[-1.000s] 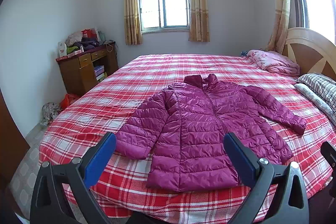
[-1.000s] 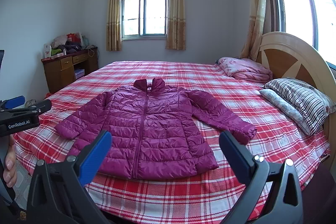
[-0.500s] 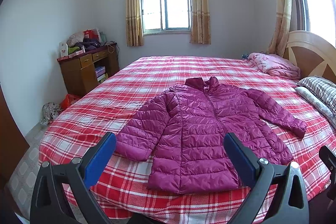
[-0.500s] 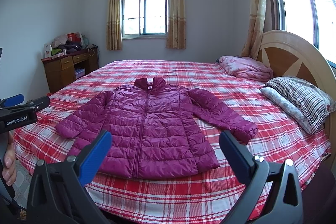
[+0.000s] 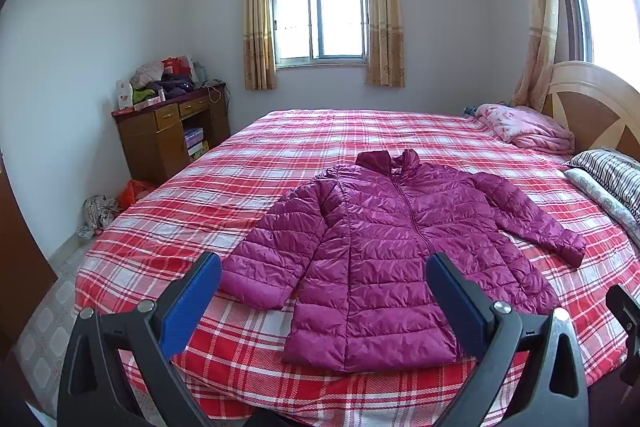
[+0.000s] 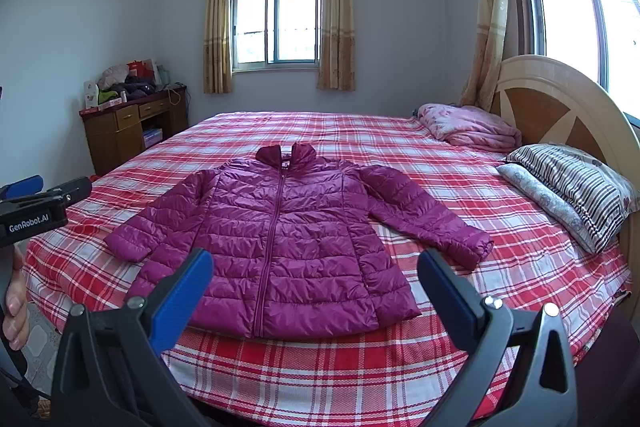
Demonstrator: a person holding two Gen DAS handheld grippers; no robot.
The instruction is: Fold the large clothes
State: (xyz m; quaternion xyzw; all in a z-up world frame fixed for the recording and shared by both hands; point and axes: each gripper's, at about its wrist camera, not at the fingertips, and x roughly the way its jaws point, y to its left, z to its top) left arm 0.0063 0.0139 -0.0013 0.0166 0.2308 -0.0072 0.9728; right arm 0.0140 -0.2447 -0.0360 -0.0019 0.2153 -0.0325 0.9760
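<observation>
I stand at the foot of the big bed with the red and white checked sheet (image 6: 400, 367). On it lies the shiny purple puffy jacket (image 6: 280, 239). It lies flat, front side up, zipped shut, with its collar pointing away from me and its bottom edge close to my side of the bed. Both sleeves are spread out to the sides of the jacket.

My left gripper with blue pads (image 5: 323, 301) is spread wide and holds nothing. It hangs in the air on my side of the jacket, above the bottom edge and the left sleeve cuff (image 5: 256, 287). My right gripper with blue pads (image 6: 315, 291) is spread wide too, and it is empty. It hangs above the bottom edge of the jacket, not touching it.

Off to the right of the jacket, by the wooden headboard (image 6: 560, 107), lie a striped pillow (image 6: 572, 187) and a pink folded blanket (image 6: 468, 127). They are well apart from the jacket and not in my way.

I think no fold is made yet. This is the very start, the reaching step. Next I think I should bring each gripper down to a sleeve, pinch the cuff, and lay the sleeve across the jacket's front. The cloth is puffy and slippery, so I need a good firm pinch or it may slide out.
</observation>
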